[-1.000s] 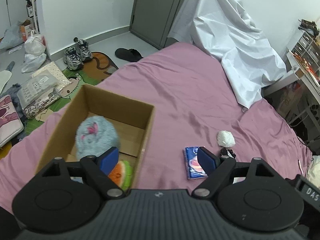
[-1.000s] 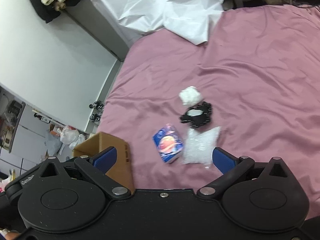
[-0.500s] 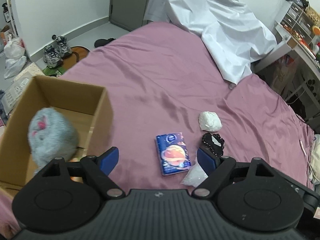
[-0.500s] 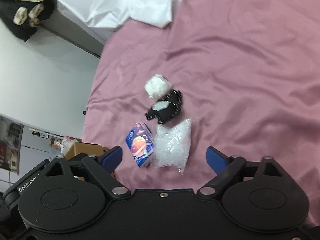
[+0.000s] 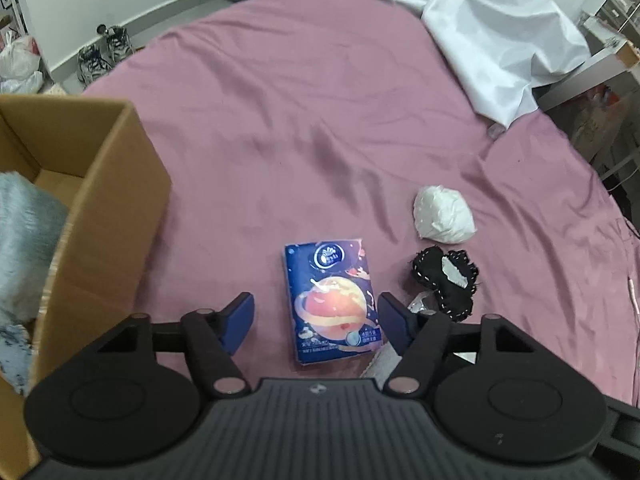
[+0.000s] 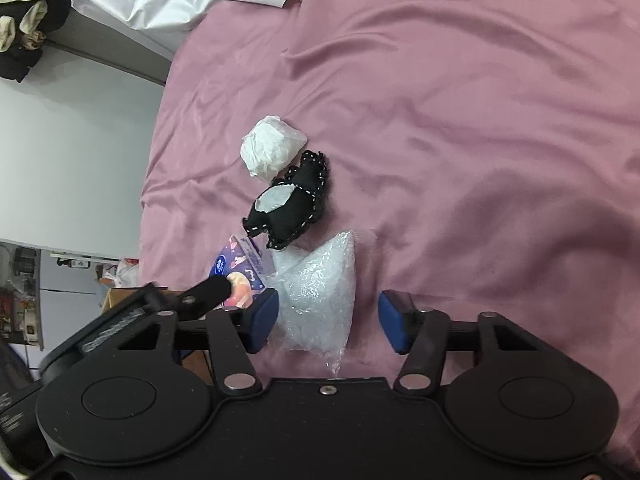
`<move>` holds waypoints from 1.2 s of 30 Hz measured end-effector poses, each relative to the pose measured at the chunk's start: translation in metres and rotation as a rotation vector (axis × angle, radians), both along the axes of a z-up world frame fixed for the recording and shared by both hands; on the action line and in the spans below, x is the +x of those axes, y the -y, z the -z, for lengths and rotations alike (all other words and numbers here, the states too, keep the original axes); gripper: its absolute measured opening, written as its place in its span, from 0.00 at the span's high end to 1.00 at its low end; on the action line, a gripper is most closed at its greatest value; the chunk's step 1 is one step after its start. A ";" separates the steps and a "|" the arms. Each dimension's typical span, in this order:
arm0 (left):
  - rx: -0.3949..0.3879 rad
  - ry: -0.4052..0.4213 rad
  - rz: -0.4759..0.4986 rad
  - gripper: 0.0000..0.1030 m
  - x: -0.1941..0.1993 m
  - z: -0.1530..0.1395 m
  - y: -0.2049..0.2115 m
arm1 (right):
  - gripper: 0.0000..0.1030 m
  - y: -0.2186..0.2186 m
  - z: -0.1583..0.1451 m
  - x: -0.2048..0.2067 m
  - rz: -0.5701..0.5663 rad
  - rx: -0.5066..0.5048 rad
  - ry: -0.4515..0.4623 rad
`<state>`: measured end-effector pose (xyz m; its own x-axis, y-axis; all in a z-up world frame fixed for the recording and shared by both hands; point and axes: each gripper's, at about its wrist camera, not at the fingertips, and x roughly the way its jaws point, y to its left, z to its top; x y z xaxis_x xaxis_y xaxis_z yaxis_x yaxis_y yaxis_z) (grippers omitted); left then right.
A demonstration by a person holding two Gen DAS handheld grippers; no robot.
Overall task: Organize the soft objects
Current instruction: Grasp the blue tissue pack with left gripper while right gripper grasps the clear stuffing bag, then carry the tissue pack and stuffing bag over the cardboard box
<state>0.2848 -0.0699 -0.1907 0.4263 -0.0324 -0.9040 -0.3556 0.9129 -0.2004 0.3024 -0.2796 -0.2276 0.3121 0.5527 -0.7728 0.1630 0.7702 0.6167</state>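
- The bed is covered by a mauve satin sheet (image 5: 320, 112), creased in soft folds, with a white cloth (image 5: 492, 40) heaped at its far end.
- Beyond the bed's edge are a pale wall, grey floor, a pair of trainers (image 5: 102, 54) and plastic bags.
- A cardboard box (image 5: 108, 208) stands on the sheet at the left, with a grey fluffy toy (image 5: 24, 240) inside.
- The left gripper (image 5: 316, 320) has been narrowing around the blue tissue pack (image 5: 334, 304), its pads not yet touching it.
- The right gripper (image 6: 328, 320) has been closing about the clear crinkly bag (image 6: 320, 300): one pad touches it, the other stands clear.
- A black stitched pouch (image 6: 290, 208) and a white wad (image 6: 272, 148) lie just beyond.
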 end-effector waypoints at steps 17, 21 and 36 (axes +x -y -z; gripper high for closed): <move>-0.032 -0.023 -0.021 0.57 0.017 0.021 0.009 | 0.71 0.002 0.000 0.001 -0.021 0.032 0.015; -0.018 -0.013 -0.022 0.57 0.011 0.015 0.006 | 0.72 0.002 -0.002 0.000 -0.025 0.028 0.029; 0.023 0.071 -0.025 0.57 -0.026 -0.043 -0.014 | 0.76 0.009 -0.025 -0.022 0.004 0.027 0.089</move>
